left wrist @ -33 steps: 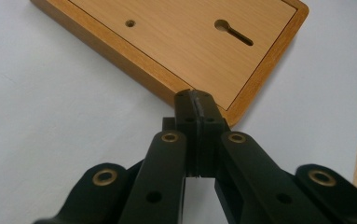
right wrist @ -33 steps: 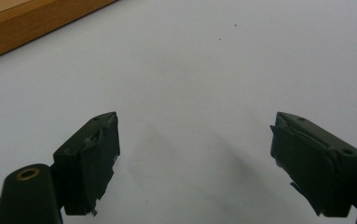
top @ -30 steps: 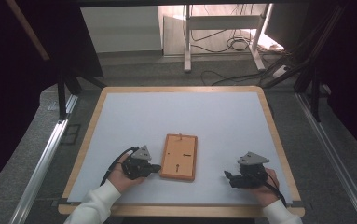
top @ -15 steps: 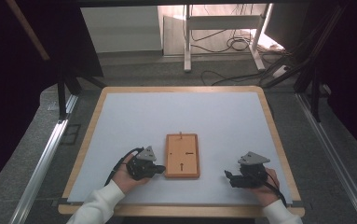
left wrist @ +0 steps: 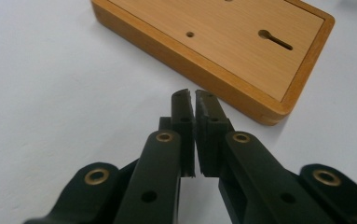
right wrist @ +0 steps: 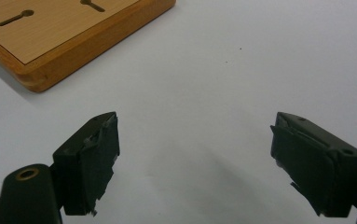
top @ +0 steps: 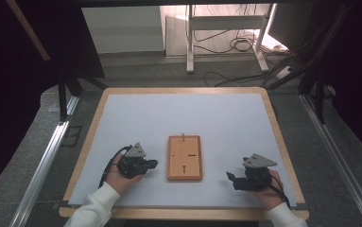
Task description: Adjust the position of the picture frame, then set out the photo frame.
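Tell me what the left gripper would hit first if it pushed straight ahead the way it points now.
Most likely the wooden board. The left gripper, jaws shut, aims at the board's long side edge, with a strip of bare white table between; the gap's depth is hard to judge.

Lighting's pretty even over the white table (top: pixel 136 123), bright and flat with no real glare, while the room around it sinks into near black except for a warm lit patch of floor at the back. In the left gripper view the wooden board (left wrist: pixel 241 42) is reasonably sharp but the black jaws down low go soft and blurry, and they throw only a faint shadow. The right gripper view is clean, with a soft grey shadow smudged on the table between its jaws.
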Available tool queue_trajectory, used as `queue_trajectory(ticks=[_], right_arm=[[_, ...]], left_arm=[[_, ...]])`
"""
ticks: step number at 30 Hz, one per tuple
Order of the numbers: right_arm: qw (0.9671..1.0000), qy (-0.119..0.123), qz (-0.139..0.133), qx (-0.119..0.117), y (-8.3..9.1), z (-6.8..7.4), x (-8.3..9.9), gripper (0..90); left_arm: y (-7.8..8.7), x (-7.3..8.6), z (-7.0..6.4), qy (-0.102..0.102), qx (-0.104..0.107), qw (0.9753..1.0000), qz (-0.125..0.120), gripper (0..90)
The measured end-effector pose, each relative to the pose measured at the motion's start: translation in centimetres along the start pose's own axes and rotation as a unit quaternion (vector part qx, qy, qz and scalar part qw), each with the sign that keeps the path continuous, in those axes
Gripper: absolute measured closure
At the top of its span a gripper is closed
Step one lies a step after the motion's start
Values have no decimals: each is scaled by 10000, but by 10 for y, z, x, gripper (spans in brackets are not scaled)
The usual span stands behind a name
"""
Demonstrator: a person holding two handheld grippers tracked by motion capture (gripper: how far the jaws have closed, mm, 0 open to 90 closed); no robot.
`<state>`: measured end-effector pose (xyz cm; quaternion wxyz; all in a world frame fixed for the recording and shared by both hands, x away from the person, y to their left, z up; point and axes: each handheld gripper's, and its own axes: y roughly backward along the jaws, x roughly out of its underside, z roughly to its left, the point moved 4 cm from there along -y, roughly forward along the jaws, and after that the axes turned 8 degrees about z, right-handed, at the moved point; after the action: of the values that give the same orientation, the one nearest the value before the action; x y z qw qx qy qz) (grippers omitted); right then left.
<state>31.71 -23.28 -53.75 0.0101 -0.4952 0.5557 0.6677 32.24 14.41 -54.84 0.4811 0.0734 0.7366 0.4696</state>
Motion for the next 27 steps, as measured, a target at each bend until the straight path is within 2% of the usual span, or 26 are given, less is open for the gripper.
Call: queue_trajectory(ticks=[3,11,17,22,27], right_arm=[[10000,14,-12,-6,0,1,0,151],[9998,-112,-90,-132,0,2,-1,148],[9996,-35,-175,-204,1,4,-3,148],[9998,75,-60,-156,0,6,-2,148],[9997,101,-100,-206,-1,9,-5,148]], left_arm=[[1,1,1,33,-82,9999,-61,805],[1,0,5,180,-167,9995,-182,521],[2,1,7,190,-214,9994,-197,440],[3,2,8,226,-297,9991,-207,387],[3,-2,9,203,-336,9990,-235,351]])
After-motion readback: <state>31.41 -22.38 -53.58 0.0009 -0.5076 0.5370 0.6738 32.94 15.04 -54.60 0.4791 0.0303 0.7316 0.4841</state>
